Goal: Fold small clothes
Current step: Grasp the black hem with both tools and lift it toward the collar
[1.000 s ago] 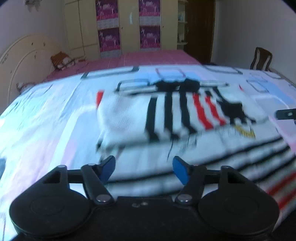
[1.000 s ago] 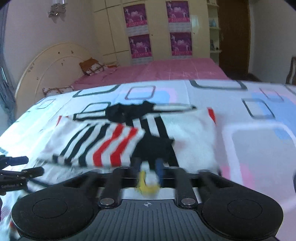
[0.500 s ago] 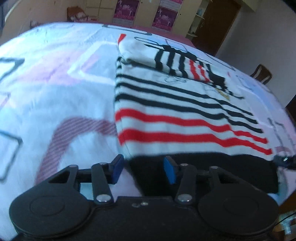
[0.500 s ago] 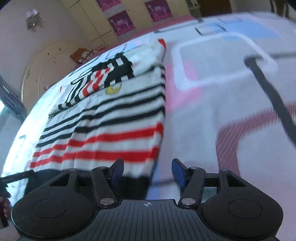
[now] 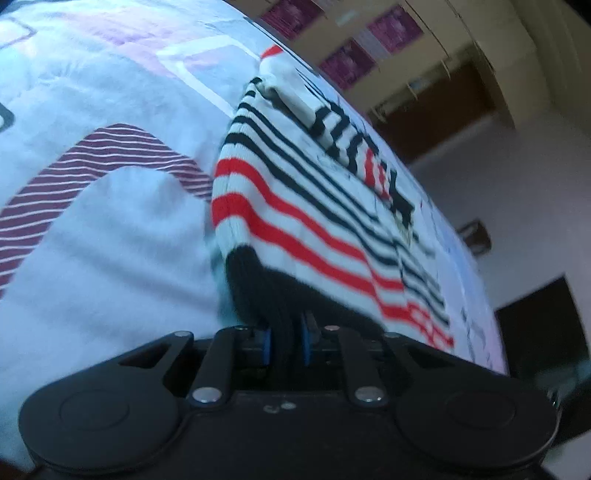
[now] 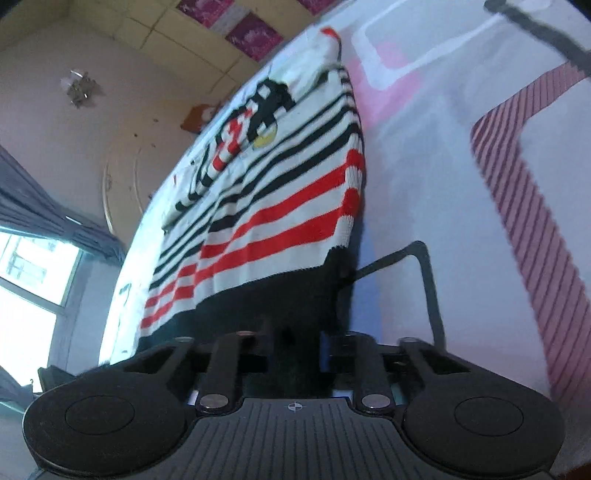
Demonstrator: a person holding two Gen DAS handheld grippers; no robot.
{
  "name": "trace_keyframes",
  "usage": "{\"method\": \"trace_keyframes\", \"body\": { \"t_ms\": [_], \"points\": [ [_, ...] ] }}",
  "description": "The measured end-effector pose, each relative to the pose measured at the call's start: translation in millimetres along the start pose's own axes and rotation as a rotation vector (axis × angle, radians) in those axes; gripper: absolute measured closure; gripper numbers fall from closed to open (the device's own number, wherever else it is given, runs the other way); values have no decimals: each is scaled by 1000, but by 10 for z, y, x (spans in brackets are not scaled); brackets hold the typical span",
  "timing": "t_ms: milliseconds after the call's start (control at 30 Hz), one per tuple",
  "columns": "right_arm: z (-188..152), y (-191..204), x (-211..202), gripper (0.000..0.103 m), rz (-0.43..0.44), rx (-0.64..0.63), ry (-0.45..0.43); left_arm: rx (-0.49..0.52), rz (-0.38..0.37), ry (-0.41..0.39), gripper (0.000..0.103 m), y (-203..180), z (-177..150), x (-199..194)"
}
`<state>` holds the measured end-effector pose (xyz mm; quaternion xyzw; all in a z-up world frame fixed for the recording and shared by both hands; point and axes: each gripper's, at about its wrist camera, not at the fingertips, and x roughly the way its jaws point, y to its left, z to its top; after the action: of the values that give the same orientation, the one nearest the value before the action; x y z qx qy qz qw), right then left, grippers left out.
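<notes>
Left gripper [image 5: 286, 341]: fingers just closed, clamped on black hem of striped sweater [image 5: 314, 206]; blue pads mostly hidden by knit. Right gripper [image 6: 295, 345]: fingers just closed on same hem, other corner; pads hard to make out in dark fabric. Half second ago both stood apart at hem. Sweater lies flat on bed sheet [image 5: 110, 229], sleeves folded in; far end blurred.

A bedroom in a home

A wide bed [image 6: 461, 206] with a printed sheet fills both views, a curved pale headboard [image 6: 122, 177] and a small cushion [image 6: 197, 116] at its far end; cream wardrobe doors [image 5: 436, 48] carry purple posters [image 5: 393, 27], a curtained window [image 6: 33, 280] lets in daylight, and a wooden chair [image 5: 476, 236] stands by the wall
</notes>
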<state>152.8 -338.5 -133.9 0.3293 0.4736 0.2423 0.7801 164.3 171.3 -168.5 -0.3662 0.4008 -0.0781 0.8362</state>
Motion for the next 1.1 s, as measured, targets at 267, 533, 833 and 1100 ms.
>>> {"method": "trace_keyframes", "body": {
  "t_ms": [267,533,833,1100],
  "points": [
    [39,132,-281,98,42,-75,-117,3,57,-59,97,-8,-61,-144],
    [458,212,-277,98,47,-15,-214,-13,-49,-179,97,-226,403,-212],
    [1967,663,187,98,-16,-69,-357,70,-95,-253,97,-704,1861,637],
    [2988,470,1185,98,-97,-14,-273,72,-2,-116,97,-489,2652,1783]
  ]
}}
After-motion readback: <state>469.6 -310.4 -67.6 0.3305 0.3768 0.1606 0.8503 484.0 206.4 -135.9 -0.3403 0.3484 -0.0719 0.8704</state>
